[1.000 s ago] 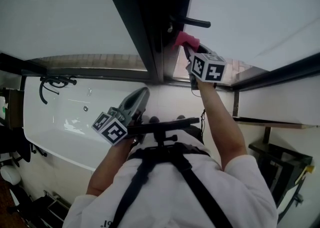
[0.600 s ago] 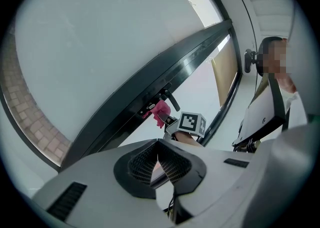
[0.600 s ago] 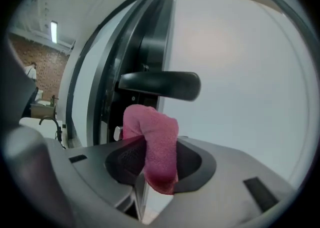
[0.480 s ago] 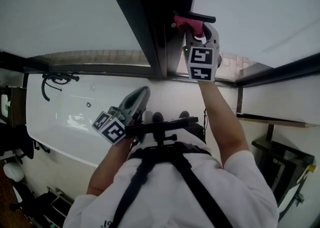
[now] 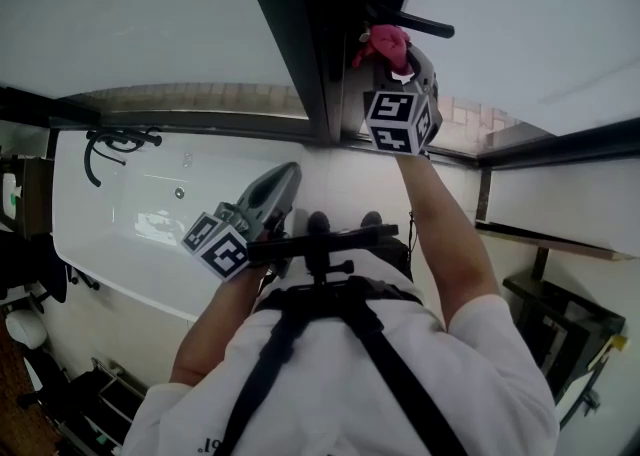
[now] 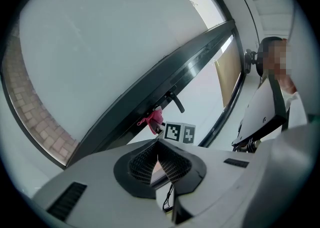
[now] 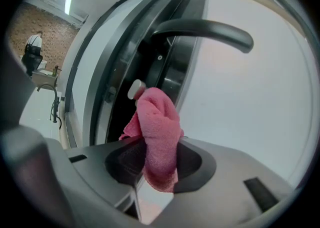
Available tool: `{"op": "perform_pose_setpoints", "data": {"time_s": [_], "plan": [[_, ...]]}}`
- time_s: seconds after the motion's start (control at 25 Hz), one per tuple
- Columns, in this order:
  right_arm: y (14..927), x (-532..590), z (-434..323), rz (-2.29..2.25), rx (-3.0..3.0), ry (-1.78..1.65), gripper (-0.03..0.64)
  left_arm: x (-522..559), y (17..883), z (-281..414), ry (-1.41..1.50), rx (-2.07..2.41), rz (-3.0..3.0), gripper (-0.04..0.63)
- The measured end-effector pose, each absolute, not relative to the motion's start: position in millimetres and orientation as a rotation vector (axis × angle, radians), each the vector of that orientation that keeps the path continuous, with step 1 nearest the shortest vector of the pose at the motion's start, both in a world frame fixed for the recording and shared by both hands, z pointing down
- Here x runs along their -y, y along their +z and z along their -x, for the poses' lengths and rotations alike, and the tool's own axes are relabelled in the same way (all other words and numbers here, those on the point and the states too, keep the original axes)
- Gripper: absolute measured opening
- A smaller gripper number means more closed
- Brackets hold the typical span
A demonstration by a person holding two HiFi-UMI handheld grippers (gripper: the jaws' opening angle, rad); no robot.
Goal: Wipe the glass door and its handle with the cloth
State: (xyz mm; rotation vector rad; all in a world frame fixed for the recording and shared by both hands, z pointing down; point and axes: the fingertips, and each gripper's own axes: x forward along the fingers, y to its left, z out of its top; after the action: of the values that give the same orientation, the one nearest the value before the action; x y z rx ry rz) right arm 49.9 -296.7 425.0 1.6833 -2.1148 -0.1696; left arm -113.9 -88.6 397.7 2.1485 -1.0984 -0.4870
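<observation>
1. Left gripper (image 5: 285, 182): the jaws are closed together with nothing between them. It sits well below and left of the handle (image 5: 424, 24), as it did a second ago. It takes no part in the wipe at present.

2. Right gripper (image 5: 398, 64): the jaws are clamped on the cloth (image 5: 388, 42), a pink wad that stands out past the fingertips. Over the last second you have raised and rolled this gripper, and its marker cube now shows different faces. The cloth was lower, below the handle. It is now just under the handle's root, beside the frame (image 5: 300, 34) left of the handle. In the right gripper view a gap remains between cloth and lever, so treat contact as not yet made. A small white knob (image 7: 135, 90) sits below the handle at the cloth's top. Whether they touch cannot be told.

3. Glass (image 5: 530, 14), right of the handle: the cloth is clear of it.

4. Meaning: you appear to be lining up on the handle. The likely next move is up onto the lever, then along it toward its free end.
</observation>
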Motion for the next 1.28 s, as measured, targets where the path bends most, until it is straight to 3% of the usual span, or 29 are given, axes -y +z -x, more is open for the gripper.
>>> {"op": "perform_pose_setpoints", "data": {"time_s": [0.4, 0.92, 1.28], "plan": [[473.9, 292.2, -55.1, -1.659, 2.031, 0.036, 0.141, 87.7, 401.8, 117.1, -0.469, 1.116, -2.130, 0.000], [474.7, 287.7, -8.2, -1.581, 2.034, -0.194, 0.141, 97.1, 413.0, 136.5, -0.438, 1.109, -2.108, 0.000], [560.0, 284.0, -17.1, -1.410, 1.942, 0.058, 0.141, 98.9, 413.7, 139.8, -0.446, 1.126, -2.095, 0.000]]}}
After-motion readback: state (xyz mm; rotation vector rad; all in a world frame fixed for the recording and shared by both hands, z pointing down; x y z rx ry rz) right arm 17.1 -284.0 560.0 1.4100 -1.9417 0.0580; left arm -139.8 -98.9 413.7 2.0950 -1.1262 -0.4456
